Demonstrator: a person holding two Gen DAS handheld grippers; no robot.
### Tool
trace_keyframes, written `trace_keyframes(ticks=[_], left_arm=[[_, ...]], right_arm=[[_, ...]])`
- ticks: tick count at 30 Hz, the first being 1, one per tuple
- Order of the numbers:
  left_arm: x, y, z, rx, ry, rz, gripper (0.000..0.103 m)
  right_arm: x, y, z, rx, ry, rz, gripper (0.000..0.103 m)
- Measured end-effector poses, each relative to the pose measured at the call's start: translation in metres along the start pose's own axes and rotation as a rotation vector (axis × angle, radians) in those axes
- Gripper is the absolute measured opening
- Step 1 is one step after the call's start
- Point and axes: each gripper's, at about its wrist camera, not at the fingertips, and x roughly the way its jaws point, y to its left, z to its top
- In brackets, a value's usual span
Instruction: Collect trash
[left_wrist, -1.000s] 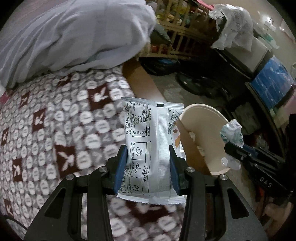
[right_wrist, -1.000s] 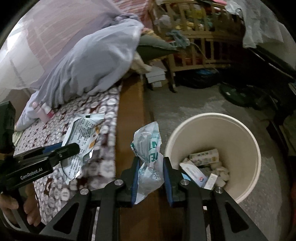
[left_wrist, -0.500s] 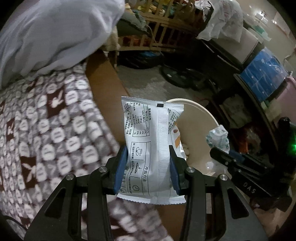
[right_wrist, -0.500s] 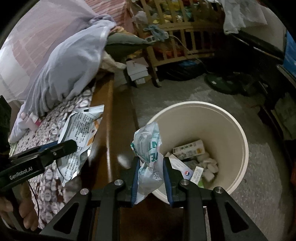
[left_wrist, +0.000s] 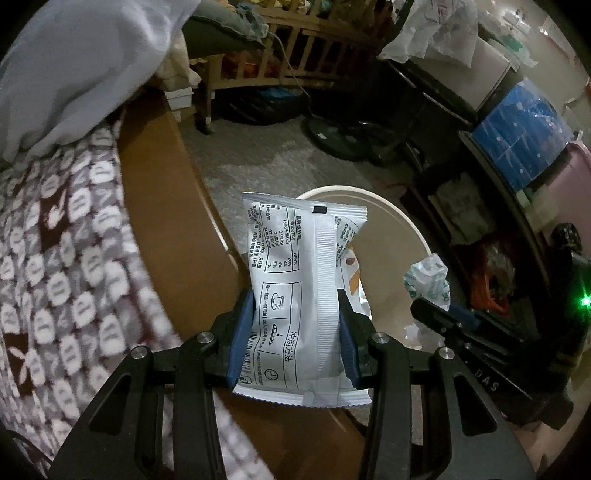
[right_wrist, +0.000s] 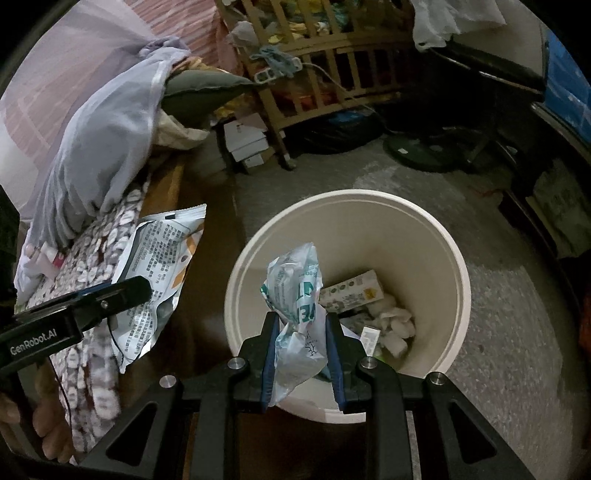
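While the cream waste bin (right_wrist: 458, 280) stands on the grey floor (right_wrist: 498, 332) just beside the wooden bed edge (left_wrist: 162, 206), both tools hold trash near it. Clamped by its sides between the blue pads, a white drink-mix sachet (left_wrist: 295, 295) stands upright in the left tool (left_wrist: 293, 334), its jaws partly open around the packet; it hangs over the bed-side rim of the bin. Nearly closed, the right tool (right_wrist: 300, 354) pinches a crumpled clear-and-green plastic wrapper (right_wrist: 295, 295), which sits directly above the bin's opening. Inside the bin lie a small carton (right_wrist: 351, 291) and white crumpled tissues (right_wrist: 395, 321). On the far side of the bed edge from the bin, a brown-and-white patterned blanket (left_wrist: 62, 258) covers the bed.
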Motion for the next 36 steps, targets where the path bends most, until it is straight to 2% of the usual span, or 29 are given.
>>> trace_keyframes(ticks=[12,14,15,16,19,22,28,32,34,36], left_arm=[[0.02,-0.015,0.011,0.024,0.012,-0.027,0.041],[0.022,-0.015,0.013,0.014,0.019,-0.052,0.042],[0.022,-0.015,0.013,0.008,0.017,-0.064,0.043],[0.022,-0.015,0.013,0.003,0.011,-0.076,0.046],[0.019,-0.013,0.012,0.003,-0.001,-0.087,0.05],[0.014,-0.012,0.01,-0.004,-0.009,-0.07,0.056],[-0.017,-0.007,-0.001,0.006,-0.07,-0.029,0.056],[-0.043,-0.008,-0.013,0.047,-0.124,0.038,0.056],[-0.057,-0.006,-0.02,0.048,-0.148,0.051,0.056],[-0.07,0.0,-0.026,0.031,-0.167,0.059,0.056]], right_arm=[[0.014,-0.017,0.004,0.042,0.003,-0.014,0.023],[0.015,-0.02,0.005,0.055,-0.003,-0.031,0.032],[0.015,-0.021,0.006,0.06,-0.009,-0.04,0.046],[0.014,-0.022,0.006,0.066,-0.018,-0.042,0.052],[0.01,-0.025,0.004,0.083,-0.029,-0.038,0.053],[0.004,-0.023,0.002,0.081,-0.032,-0.052,0.053],[-0.02,-0.005,-0.001,0.054,-0.09,-0.068,0.053],[-0.039,0.012,-0.004,0.034,-0.136,-0.076,0.054],[-0.047,0.022,-0.007,0.026,-0.156,-0.081,0.061],[-0.054,0.031,-0.01,0.012,-0.178,-0.086,0.064]])
